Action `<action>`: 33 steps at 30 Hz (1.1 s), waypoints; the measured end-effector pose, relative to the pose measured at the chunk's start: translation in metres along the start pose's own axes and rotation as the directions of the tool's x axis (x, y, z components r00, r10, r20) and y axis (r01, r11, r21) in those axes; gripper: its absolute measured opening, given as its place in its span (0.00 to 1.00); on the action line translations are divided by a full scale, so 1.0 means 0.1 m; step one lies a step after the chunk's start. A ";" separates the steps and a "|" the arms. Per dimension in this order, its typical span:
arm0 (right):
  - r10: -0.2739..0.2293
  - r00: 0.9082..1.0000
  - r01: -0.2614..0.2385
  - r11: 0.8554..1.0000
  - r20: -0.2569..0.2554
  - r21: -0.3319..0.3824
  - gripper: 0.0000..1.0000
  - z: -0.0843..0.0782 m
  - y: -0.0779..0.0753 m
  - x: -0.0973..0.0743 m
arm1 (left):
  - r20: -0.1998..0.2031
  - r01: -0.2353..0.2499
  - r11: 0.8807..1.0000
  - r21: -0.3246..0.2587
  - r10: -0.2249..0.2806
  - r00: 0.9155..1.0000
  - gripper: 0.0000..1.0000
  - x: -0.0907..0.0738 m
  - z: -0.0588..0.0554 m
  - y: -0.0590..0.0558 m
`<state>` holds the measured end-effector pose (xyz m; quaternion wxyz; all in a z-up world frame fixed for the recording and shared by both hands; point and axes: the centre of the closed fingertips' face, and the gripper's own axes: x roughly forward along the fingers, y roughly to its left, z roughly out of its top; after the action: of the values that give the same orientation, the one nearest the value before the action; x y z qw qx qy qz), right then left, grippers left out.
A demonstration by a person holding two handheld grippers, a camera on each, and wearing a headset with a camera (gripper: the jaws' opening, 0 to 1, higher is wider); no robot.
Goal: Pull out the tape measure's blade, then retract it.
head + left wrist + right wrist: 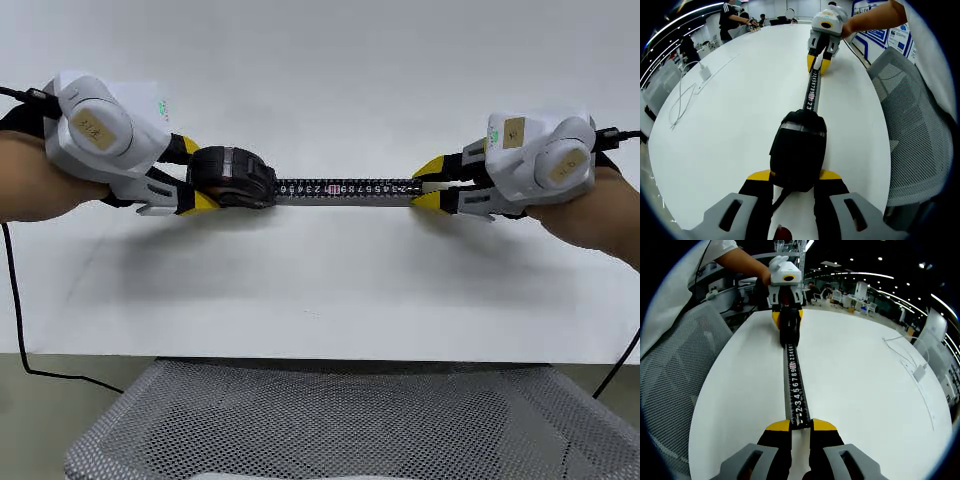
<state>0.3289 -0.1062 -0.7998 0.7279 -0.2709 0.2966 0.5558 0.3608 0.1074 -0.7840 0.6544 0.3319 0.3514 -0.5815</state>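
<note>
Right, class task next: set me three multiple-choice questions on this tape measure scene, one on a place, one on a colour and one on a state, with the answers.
1. Where is the tape measure's case?
A. In a drawer.
B. Between the left gripper's jaws.
C. On the floor.

2. What colour are the grippers' fingertips?
A. Red.
B. Blue.
C. Yellow.

3. What state is the blade in?
A. Pulled out, with its end held by the right gripper.
B. Fully retracted.
C. Snapped in two.

Answers:
1 B, since the left gripper view shows the black case clamped between its own jaws.
2 C, since yellow tips show on both grippers in the head view.
3 A, since the numbered blade runs straight from the case to the right gripper's closed jaws.
</note>
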 end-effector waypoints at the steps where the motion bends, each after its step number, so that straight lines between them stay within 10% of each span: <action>1: -0.001 1.000 0.001 1.000 -0.001 0.000 0.09 0.00 0.00 -0.01 | 0.000 0.000 1.000 0.000 0.000 1.000 0.26 0.00 0.00 0.00; 33: -0.005 0.999 0.006 1.000 -0.047 0.025 0.08 -0.25 -0.01 -0.22 | -0.014 0.002 1.000 0.006 -0.001 1.000 0.26 0.00 0.00 0.00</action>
<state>0.3224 -0.1384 -0.8005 0.7255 -0.2754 0.3198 0.5435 0.3611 0.1072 -0.7844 0.6505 0.3377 0.3547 -0.5806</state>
